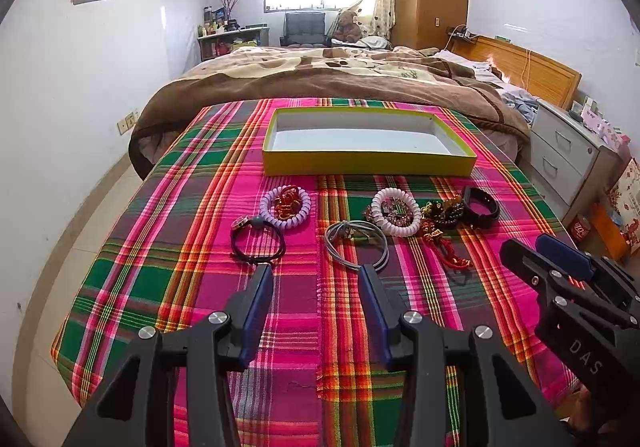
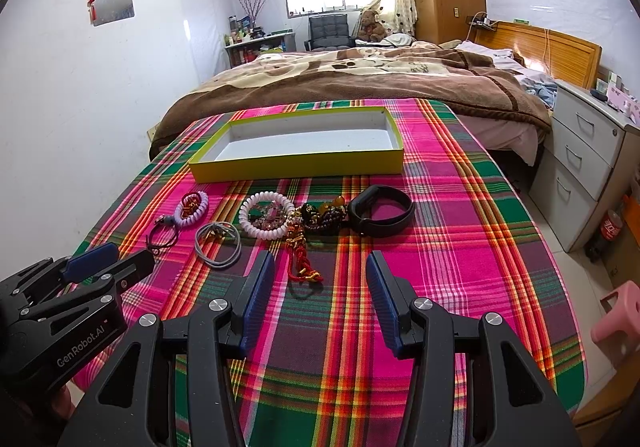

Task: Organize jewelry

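An empty yellow box (image 1: 368, 163) (image 2: 296, 169) stands at the far side of the plaid table. In front of it lies a row of jewelry: a black cord bracelet (image 1: 256, 243), a lilac coil band (image 1: 285, 209) around red beads, grey hair ties (image 1: 354, 245) (image 2: 218, 239), a white coil band (image 1: 396, 215) (image 2: 266, 221), dark bead bracelets (image 2: 324, 217), a red tassel charm (image 2: 300, 259) and a black wristband (image 1: 482, 207) (image 2: 380, 213). My left gripper (image 1: 316, 271) is open just short of the grey hair ties. My right gripper (image 2: 320, 259) is open beside the red tassel, below the wristband.
The plaid cloth (image 1: 280, 327) covers the table. A bed with a brown blanket (image 1: 320, 79) lies behind it. White drawers (image 2: 580, 167) stand at the right, with a pink stool (image 2: 618, 321) on the floor.
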Motion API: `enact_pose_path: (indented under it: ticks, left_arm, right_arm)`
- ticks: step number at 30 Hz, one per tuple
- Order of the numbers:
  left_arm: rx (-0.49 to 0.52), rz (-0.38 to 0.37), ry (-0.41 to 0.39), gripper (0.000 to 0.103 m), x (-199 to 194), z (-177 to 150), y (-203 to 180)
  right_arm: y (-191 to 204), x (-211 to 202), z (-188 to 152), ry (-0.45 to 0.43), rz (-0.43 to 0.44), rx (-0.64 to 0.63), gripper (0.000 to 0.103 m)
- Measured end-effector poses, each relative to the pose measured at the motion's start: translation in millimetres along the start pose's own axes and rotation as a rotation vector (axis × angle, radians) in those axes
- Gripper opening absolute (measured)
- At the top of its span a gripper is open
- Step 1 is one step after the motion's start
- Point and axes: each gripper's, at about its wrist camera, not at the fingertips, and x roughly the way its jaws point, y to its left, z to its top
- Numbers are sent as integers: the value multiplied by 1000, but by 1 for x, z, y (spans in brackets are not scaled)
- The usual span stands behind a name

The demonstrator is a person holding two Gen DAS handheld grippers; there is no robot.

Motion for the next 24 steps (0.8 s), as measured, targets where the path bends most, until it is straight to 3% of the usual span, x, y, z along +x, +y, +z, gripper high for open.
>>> enact_pose_path:
  ticks: [24]
  left_arm:
    - [-1,1,-1,44,3,0,0]
  right_arm:
    - [-1,-2,1,-4,-2,0,48]
